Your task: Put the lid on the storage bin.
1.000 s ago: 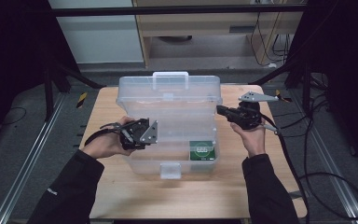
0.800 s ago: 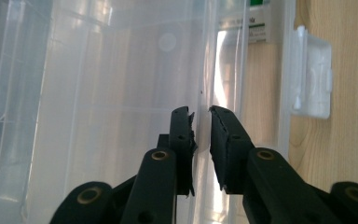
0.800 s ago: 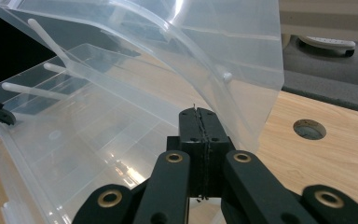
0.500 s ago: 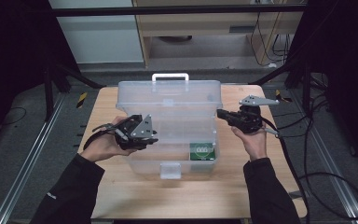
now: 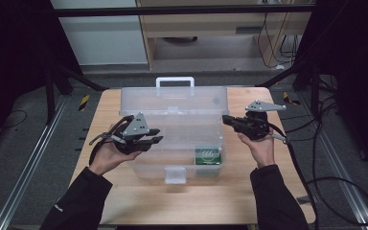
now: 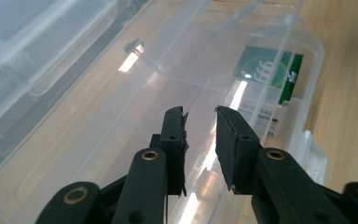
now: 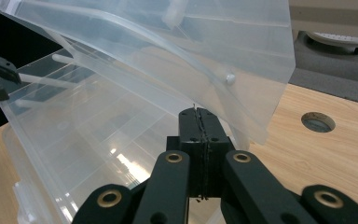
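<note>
Left gripper view has the left claw (image 6: 200, 122) over the open clear box (image 5: 172, 143), its 2 jaws parted by a narrow gap after just opening, nothing between them, and the green packet (image 6: 270, 70) lies beyond and to the right inside the box. Right gripper view shows the right claw (image 7: 199, 116) with jaws pressed together, empty, at the box's near edge, the raised lid (image 7: 191, 42) above and beyond it.

**Readable marks: one green pack**

The green pack (image 5: 207, 155) inside the clear plastic box (image 5: 172, 122) bears white figures that look like "666" (image 6: 267, 69); the smaller print beside them is too blurred to read, and nothing else carries legible text
</note>
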Motion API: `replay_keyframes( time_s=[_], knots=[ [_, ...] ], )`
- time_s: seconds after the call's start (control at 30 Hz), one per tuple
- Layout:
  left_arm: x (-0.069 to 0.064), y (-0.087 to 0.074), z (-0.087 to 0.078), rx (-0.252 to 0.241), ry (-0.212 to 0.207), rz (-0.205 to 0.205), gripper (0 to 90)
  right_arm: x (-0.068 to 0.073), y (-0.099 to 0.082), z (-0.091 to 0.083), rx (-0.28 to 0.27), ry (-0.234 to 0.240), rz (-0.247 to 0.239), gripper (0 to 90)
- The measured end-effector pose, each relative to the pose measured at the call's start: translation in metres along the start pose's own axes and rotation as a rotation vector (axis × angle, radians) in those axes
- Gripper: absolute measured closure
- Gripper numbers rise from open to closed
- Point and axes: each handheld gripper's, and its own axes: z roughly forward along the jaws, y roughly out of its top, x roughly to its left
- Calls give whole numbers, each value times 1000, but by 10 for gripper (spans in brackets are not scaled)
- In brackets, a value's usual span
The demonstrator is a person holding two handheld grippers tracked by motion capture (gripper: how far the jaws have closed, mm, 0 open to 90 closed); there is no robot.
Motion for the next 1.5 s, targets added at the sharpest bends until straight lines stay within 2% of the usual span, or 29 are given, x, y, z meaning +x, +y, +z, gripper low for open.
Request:
replay_keyframes(
  time_s=[0.07,0.2,0.37,0.57,0.63,0.93,1.3,1.5],
  knots=[
    [1,-4,-3,-24,26,-33,747,1,0,0,3,-1,-2,900],
    [6,-14,-11,-80,82,-127,835,2,-2,-1,4,6,-2,900],
    [14,-27,-21,-111,144,-223,891,3,-4,-2,11,9,-4,900],
    [18,-42,-27,-93,199,-257,894,3,-6,-3,16,16,-5,900],
    [20,-48,-29,-100,207,-278,894,4,-7,-3,18,16,-8,900],
    [27,-69,-37,-96,254,-328,894,6,-12,-5,37,24,-18,900],
    [28,-80,-36,-82,265,-347,894,11,-21,-7,73,20,-39,900],
    [27,-88,-37,-68,253,-365,893,13,-26,-8,96,17,-60,900]
  ],
)
